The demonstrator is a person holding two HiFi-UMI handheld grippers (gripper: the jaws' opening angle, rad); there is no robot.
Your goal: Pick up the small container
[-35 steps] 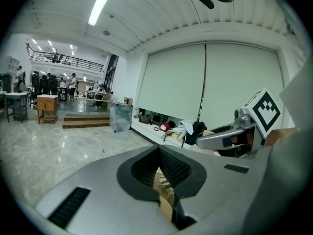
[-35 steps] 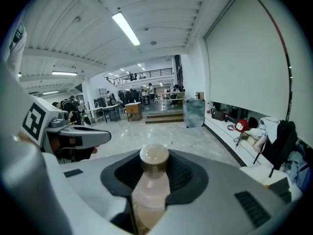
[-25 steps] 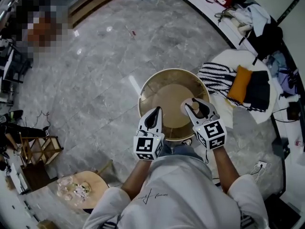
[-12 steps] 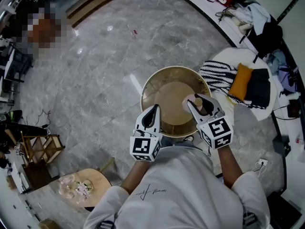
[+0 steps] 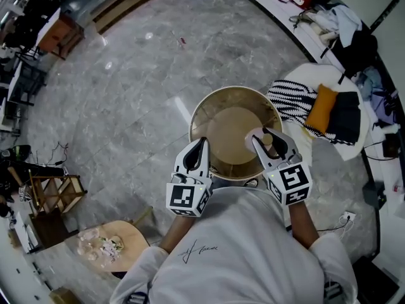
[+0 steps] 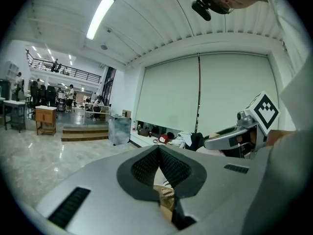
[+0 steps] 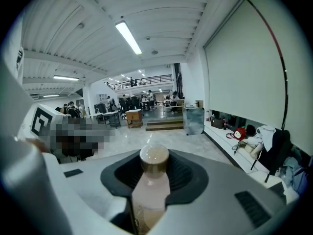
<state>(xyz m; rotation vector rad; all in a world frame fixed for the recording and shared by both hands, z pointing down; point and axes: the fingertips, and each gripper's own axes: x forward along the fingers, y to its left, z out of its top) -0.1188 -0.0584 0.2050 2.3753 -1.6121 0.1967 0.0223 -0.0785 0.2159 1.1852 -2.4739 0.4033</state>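
The small container [image 7: 150, 182], a pale pink bottle with a brown cap, stands upright between the pads of my right gripper [image 7: 154, 166], which is shut on it. From the head view the container [image 5: 254, 139] hangs in the right gripper [image 5: 262, 135] above the right side of the round wooden table [image 5: 218, 101]. My left gripper [image 5: 201, 144] is held over the table's near left rim, its jaws closed to a point with nothing in them. Through the left gripper [image 6: 159, 153] only a sliver of the table [image 6: 166, 198] shows.
A white chair with a striped cloth [image 5: 291, 101], an orange cushion [image 5: 318, 109] and a black one stands right of the table. A small round stool with glassware [image 5: 104, 246] and a wooden rack [image 5: 54, 198] sit at the lower left. A cluttered bench [image 5: 304, 5] lines the far wall.
Both grippers have risen and drawn back toward the person's body. The bottle has come along in the right gripper.
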